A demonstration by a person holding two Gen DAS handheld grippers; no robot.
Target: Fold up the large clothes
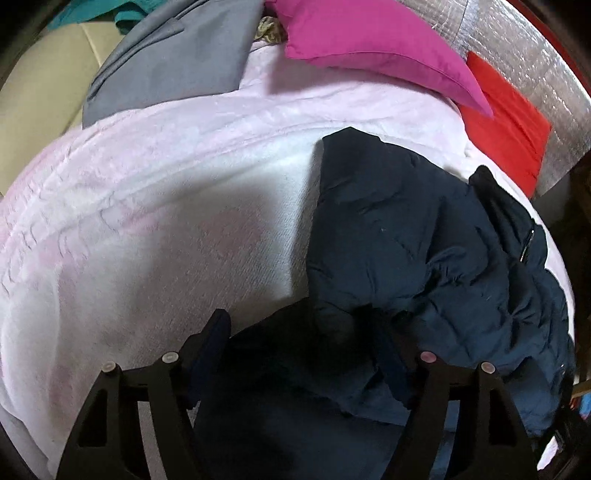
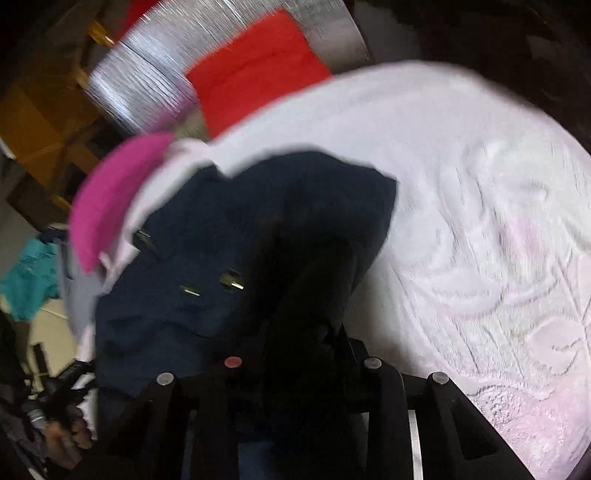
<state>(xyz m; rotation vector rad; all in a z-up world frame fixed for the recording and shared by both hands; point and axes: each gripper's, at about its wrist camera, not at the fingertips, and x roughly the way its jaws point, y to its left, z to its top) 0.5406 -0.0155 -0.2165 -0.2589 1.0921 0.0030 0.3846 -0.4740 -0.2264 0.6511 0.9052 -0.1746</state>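
A navy padded jacket (image 1: 424,258) lies crumpled on a pale pink fleece blanket (image 1: 166,221) that covers the bed. My left gripper (image 1: 299,343) hovers at the jacket's near edge; its fingers stand wide apart with dark fabric between them, and no pinch shows. In the right wrist view the jacket (image 2: 221,240) fills the middle, with metal snaps showing. My right gripper (image 2: 295,354) is pressed into the dark fabric, its fingertips hidden by cloth, and the view is motion-blurred.
A magenta pillow (image 1: 369,44) and a red pillow (image 1: 509,118) lie at the bed's far end against a silver foil panel (image 1: 535,55). A grey garment (image 1: 177,62) lies far left, teal cloth (image 1: 122,11) beyond. The blanket (image 2: 480,221) spreads to the right.
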